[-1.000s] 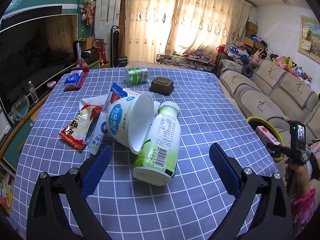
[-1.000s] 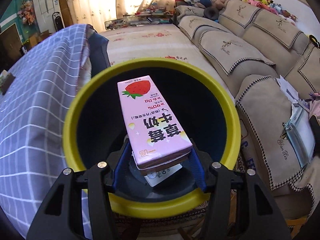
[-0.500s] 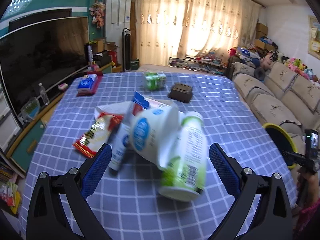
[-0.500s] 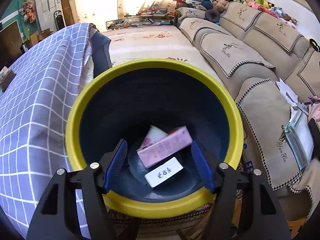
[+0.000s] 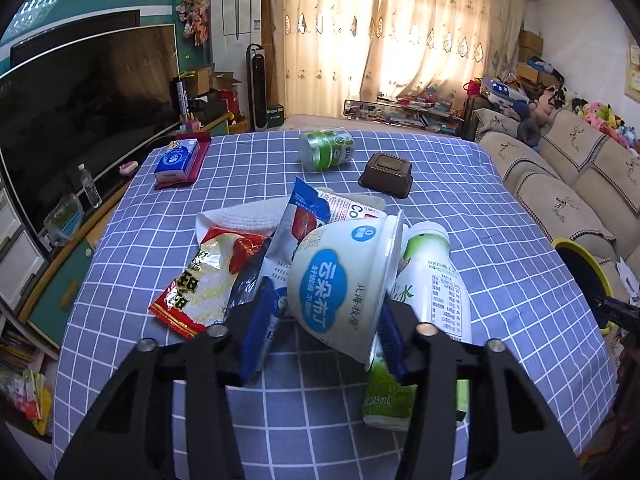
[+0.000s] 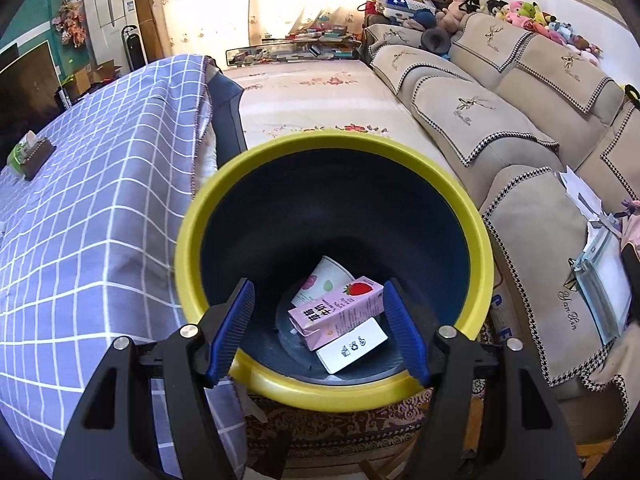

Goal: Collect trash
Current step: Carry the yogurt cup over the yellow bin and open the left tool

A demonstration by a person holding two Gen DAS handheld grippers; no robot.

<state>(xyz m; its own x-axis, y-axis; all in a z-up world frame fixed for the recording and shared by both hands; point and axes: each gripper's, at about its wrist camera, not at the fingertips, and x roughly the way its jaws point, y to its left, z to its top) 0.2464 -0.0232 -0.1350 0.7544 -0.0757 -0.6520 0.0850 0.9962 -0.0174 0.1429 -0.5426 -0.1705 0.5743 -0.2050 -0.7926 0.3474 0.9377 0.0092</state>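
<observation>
left claw (image 5: 326,330): a second ago it hung wide open short of the pile, now I've got it pinched in around the white pudding cup (image 5: 344,276). Blue pads sit on both sides of the cup, which lies tipped on its side on the counter (image 5: 500,224). Looks gripped to me, not lifted yet.

what's crowding it: green-label bottle (image 5: 430,292) lies right against the cup's right side, and the right finger is wedged between the two. Red snack wrapper (image 5: 208,280) and a blue-white pouch (image 5: 296,228) lie on the left, touching the heap. I reckon the bottle could roll or drag along when I pull up.

further back: green can (image 5: 328,149) on its side, brown tray (image 5: 386,174), tissue box (image 5: 178,159), all well apart from the grab.

right claw (image 6: 318,330): a second ago it clamped the pink strawberry milk carton (image 6: 336,312); now it's open and empty above the yellow-rimmed bin (image 6: 478,216), with the carton lying on the bottom beside a paper cup (image 6: 320,282) and a white box (image 6: 352,345).

task: one more piece binned, cup next, plenty left on the counter.
</observation>
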